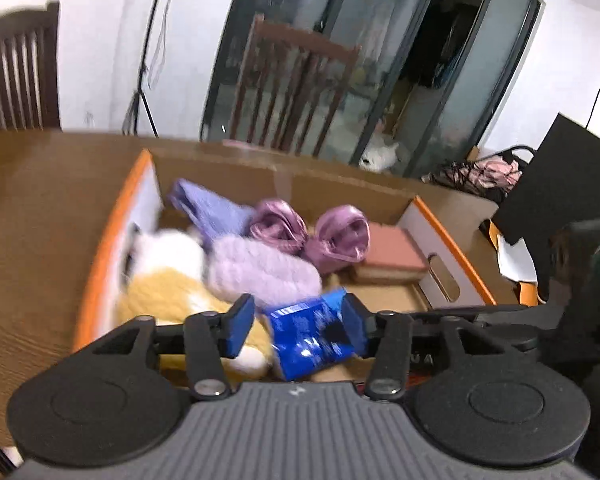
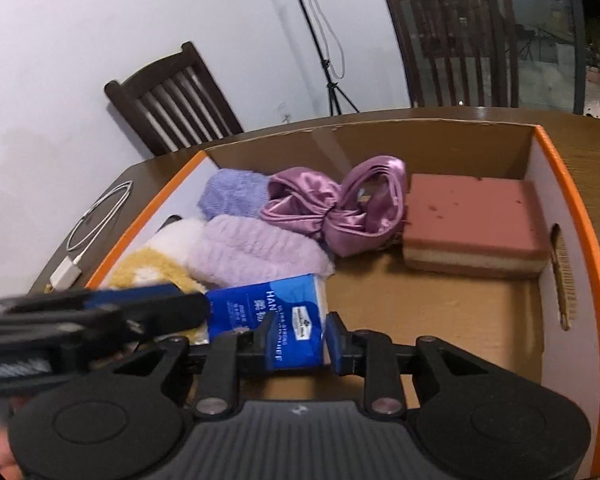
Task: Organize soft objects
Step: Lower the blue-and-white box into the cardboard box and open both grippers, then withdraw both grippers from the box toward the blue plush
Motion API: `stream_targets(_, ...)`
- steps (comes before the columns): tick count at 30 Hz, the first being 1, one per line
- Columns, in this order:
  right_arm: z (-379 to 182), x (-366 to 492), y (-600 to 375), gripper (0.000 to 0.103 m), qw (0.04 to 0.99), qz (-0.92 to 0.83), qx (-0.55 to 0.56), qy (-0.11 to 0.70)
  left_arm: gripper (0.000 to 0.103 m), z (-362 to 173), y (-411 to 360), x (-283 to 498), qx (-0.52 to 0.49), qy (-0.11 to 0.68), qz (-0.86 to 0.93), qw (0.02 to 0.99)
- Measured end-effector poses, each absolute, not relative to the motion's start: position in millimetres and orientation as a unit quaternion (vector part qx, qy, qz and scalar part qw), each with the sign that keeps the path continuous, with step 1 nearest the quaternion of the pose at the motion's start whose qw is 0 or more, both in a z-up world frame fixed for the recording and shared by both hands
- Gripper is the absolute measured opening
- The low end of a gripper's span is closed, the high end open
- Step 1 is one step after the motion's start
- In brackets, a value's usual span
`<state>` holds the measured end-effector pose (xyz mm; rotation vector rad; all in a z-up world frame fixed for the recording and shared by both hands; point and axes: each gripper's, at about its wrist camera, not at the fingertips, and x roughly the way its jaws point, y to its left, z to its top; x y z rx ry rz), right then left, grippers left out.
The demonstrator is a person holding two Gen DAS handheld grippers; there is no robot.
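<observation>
A cardboard box with an orange rim (image 1: 112, 240) (image 2: 572, 208) stands on the wooden table. Inside lie a purple satin cloth (image 1: 308, 232) (image 2: 332, 208), a lilac fuzzy piece (image 1: 260, 272) (image 2: 252, 252), a violet knit (image 2: 232, 192), a yellow-and-white plush (image 1: 164, 280) and a pink sponge block (image 2: 472, 220). A blue tissue pack (image 1: 308, 332) (image 2: 296, 320) hangs over the box's near side. My right gripper (image 2: 300, 338) is shut on it. My left gripper (image 1: 298, 320) is open around the pack's other end, its left pad clear of it; its blurred fingers (image 2: 152, 308) enter from the left.
The box floor (image 2: 420, 312) is bare at the front right. A white cable and charger (image 2: 96, 216) lie on the table left of the box. A black bag (image 1: 560, 184) stands to the right. Wooden chairs (image 2: 172, 96) and a tripod (image 2: 332, 92) stand behind the table.
</observation>
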<state>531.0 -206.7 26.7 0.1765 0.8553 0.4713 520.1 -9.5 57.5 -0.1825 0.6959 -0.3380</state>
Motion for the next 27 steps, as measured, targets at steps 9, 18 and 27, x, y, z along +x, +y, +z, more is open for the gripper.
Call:
stream_targets(9, 77, 482, -225, 0.035, 0.897, 0.218, 0.067, 0.379, 0.061, 101, 27, 463, -0.044, 0.305, -0.128, 0.943)
stream_targets(18, 163, 381, -251, 0.051, 0.936, 0.198, 0.027, 0.288, 0.074, 149, 71, 367, -0.019, 0.249, -0.109, 0.962)
stream_targets(27, 183, 288, -245, 0.058, 0.946, 0.217, 0.038, 0.237, 0.082, 154, 68, 274, -0.006, 0.203, -0.115, 0.972)
